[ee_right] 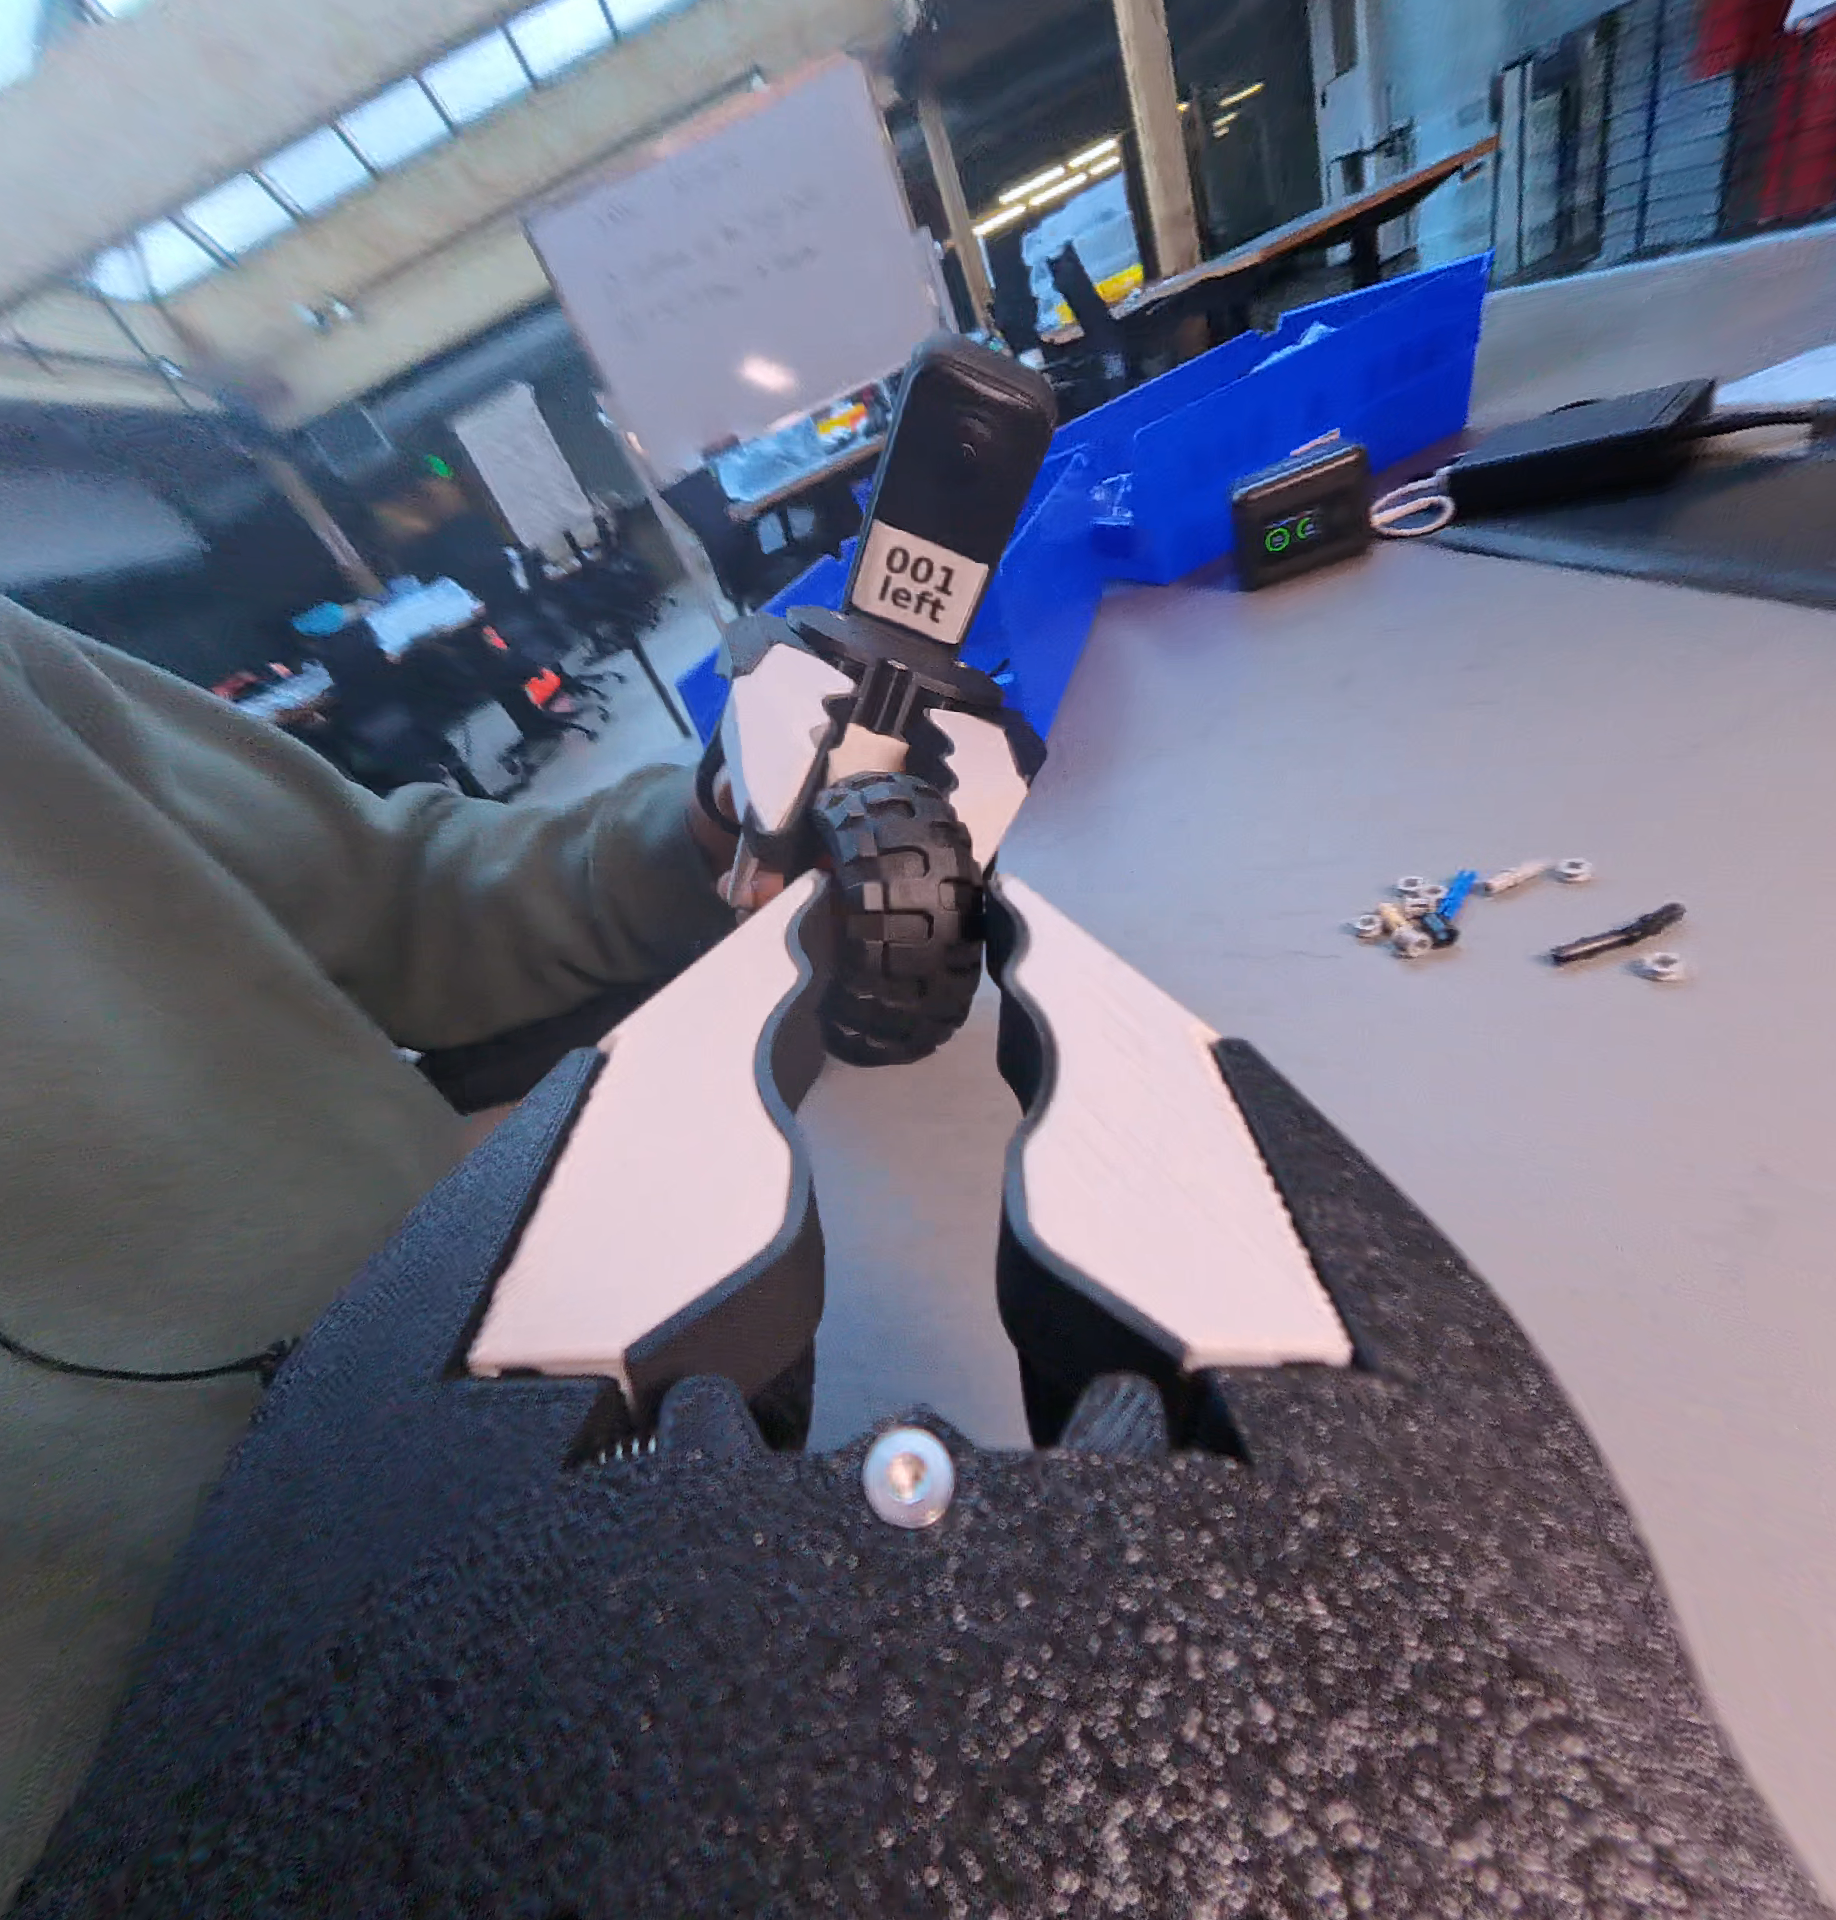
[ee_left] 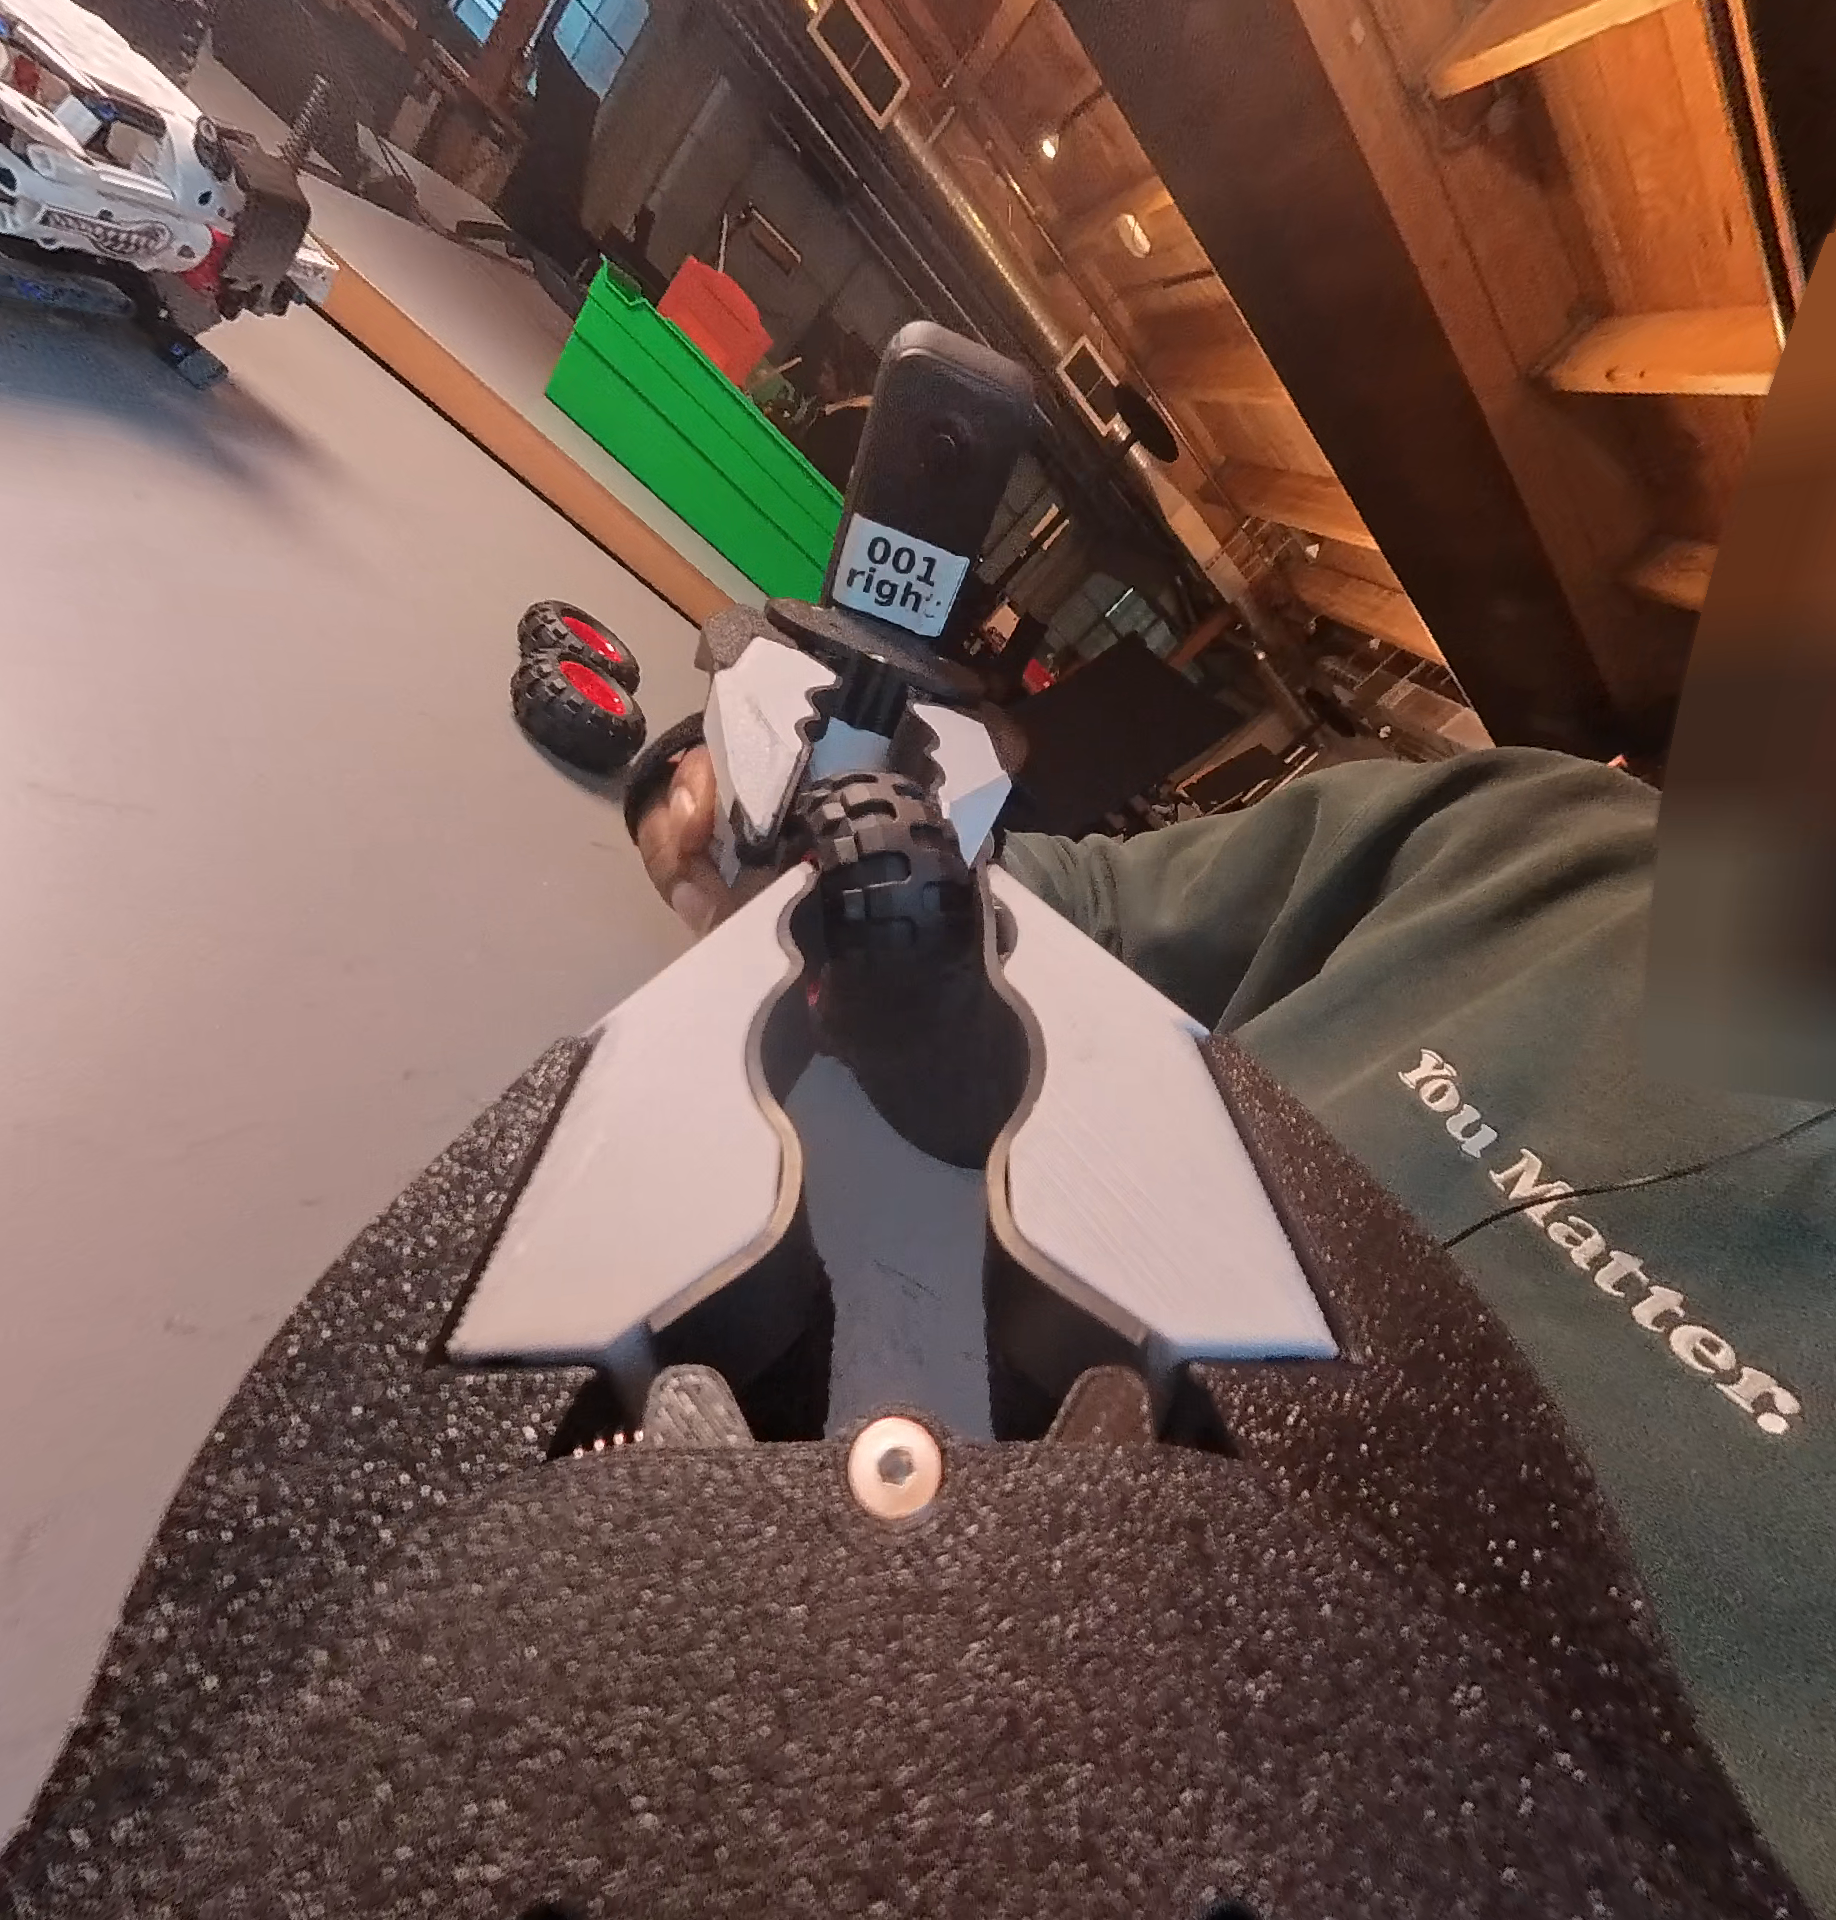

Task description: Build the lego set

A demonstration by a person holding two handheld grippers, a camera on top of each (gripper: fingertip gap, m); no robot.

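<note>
Both tools meet on one black tire — left tool and right tool each closed on it. Two red-hubbed wheels wait far left, the white car wheel-less beyond — mostly built.

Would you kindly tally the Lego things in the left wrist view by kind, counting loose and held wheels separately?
Table wheels: 2
Held wheel: 1
Car: 1
Total: 4
</note>
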